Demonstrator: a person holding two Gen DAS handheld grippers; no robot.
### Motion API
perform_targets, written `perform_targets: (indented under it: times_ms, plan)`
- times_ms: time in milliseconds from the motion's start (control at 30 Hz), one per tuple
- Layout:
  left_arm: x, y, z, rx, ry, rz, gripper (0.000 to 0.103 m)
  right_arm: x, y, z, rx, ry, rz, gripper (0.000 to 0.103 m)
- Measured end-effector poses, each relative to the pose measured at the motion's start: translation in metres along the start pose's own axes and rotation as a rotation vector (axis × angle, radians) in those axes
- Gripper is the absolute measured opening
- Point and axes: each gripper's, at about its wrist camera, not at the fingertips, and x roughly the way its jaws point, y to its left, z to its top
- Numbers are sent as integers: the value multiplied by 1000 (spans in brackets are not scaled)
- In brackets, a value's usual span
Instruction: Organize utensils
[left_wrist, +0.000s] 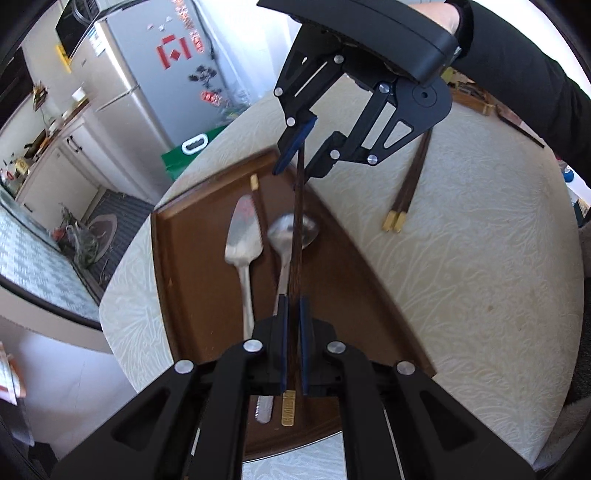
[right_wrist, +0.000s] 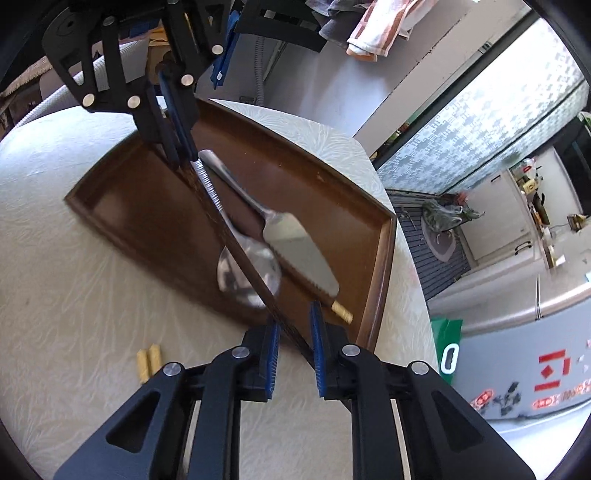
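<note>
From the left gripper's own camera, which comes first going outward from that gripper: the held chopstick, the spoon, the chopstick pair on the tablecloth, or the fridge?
1. Held chopstick: clamped in the left gripper.
2. Spoon: in the tray, just beyond the fingertips.
3. Chopstick pair: on the tablecloth, right of the tray.
4. Fridge: past the table, upper left.

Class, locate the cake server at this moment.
The cake server lies inside the brown tray, just left of the spoon in the left wrist view.
</note>
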Motion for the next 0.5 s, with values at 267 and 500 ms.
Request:
perform_targets:
  times_ms: [267,500]
  plan:
    - [17,9,-18,3,7,158,95,8,-4,2,-10,-5,-93,78]
    - [-2,-23,5,38,-74,126,95,-56,1,-55,145,-88,-4,54]
